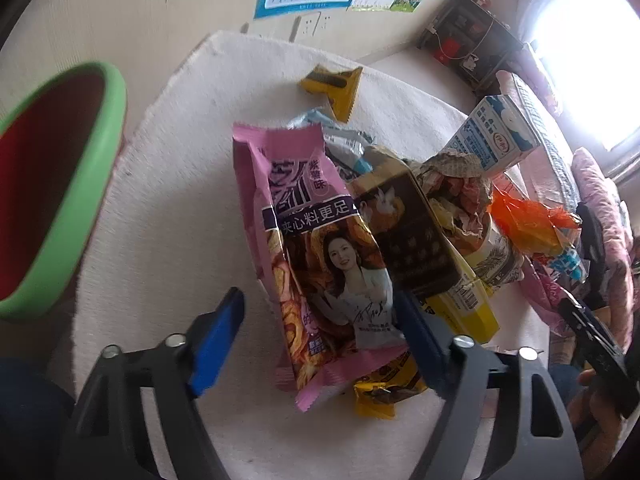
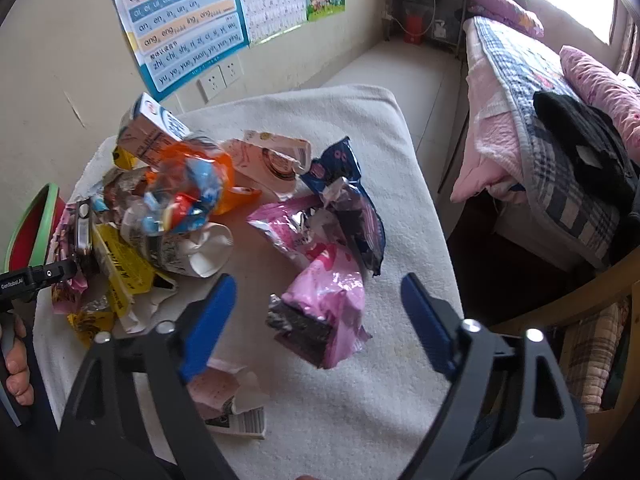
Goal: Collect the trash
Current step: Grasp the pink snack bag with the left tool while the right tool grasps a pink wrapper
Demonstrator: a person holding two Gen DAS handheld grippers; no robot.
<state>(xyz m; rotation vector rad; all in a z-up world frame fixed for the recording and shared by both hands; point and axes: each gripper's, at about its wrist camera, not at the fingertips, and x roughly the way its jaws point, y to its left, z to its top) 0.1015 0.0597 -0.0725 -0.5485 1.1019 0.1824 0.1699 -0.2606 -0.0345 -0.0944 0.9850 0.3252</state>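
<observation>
We are spreading the left gripper (image 1: 316, 320) wide around 1 light, crinkly pink wrapper (image 1: 316, 240) beside the green bin (image 1: 92, 184), aiming mid-body.

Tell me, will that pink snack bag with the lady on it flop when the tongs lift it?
Probably. The pink snack bag looks thin and crinkled, so its ends would likely droop. It seems flat, so likely light. Its glossy film might slip between the open left tongs.

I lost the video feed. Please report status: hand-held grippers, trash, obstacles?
Left hand-held gripper open, straddling pink snack wrapper. Right hand-held gripper open over pink foil bag. Green bin at left. Trash pile crowds wrapper's right side.
</observation>
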